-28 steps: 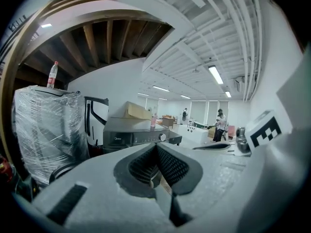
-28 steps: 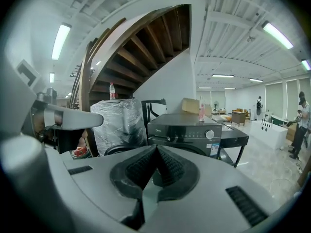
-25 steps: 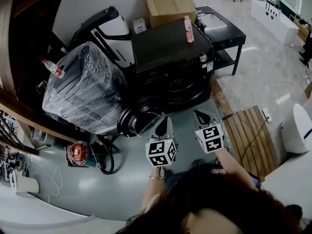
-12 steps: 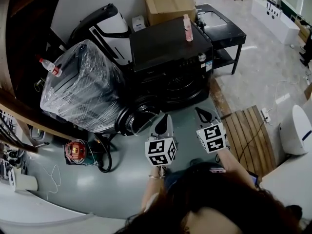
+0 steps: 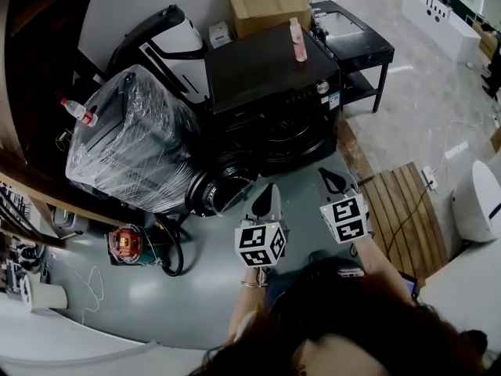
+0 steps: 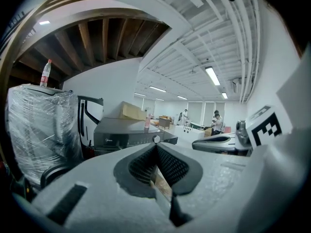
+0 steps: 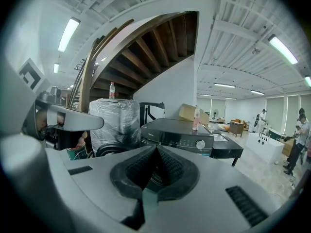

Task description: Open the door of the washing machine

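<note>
Upper centre: black front-loading washing machine (image 5: 270, 92), round door (image 5: 221, 190) swung open toward lower left, drum too dark to read, slim pink bottle (image 5: 297, 41) upright on top. Just below, left gripper (image 5: 268, 193) and right gripper (image 5: 329, 177), both pinched closed, gripping nothing.

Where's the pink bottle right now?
In the head view, the pink bottle stands on top of the washing machine, near its back right corner, just in front of the cardboard box.
</note>
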Available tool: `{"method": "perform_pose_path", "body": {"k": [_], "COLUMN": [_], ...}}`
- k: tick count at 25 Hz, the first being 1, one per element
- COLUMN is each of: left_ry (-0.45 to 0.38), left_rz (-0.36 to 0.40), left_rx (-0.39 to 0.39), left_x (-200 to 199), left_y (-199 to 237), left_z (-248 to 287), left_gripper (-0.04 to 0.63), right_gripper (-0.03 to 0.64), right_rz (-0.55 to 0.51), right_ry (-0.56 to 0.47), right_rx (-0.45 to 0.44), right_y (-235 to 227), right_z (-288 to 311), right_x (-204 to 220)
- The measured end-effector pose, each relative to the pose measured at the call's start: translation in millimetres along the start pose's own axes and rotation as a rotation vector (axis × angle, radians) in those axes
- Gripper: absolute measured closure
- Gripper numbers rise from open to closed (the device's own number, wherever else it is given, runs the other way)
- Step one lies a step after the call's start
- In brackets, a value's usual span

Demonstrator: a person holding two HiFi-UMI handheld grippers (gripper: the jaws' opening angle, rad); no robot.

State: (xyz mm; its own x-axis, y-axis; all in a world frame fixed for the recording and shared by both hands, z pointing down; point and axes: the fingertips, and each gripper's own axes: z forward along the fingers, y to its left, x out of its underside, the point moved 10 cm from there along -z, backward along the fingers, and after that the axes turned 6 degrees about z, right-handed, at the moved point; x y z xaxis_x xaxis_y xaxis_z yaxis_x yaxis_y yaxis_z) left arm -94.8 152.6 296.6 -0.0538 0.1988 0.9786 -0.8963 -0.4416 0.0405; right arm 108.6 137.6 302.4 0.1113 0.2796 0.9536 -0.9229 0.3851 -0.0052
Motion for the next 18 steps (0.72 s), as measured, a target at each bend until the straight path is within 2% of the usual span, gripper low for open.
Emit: {"method": "perform_pose_path", "body": {"k": [18], "left_ry": [0.039], "left_rz": [0.003], "left_rx": [0.004], "left_x": [6], "left_y": [-6], "left_z": [4], "left_gripper": [0.584], "right_gripper": [0.618], "right_rz": [0.041], "right_ry": [-0.010], "right_rx": [0.030], "right_y": [-14], "right_z": [-4], "right_x": [5]}}
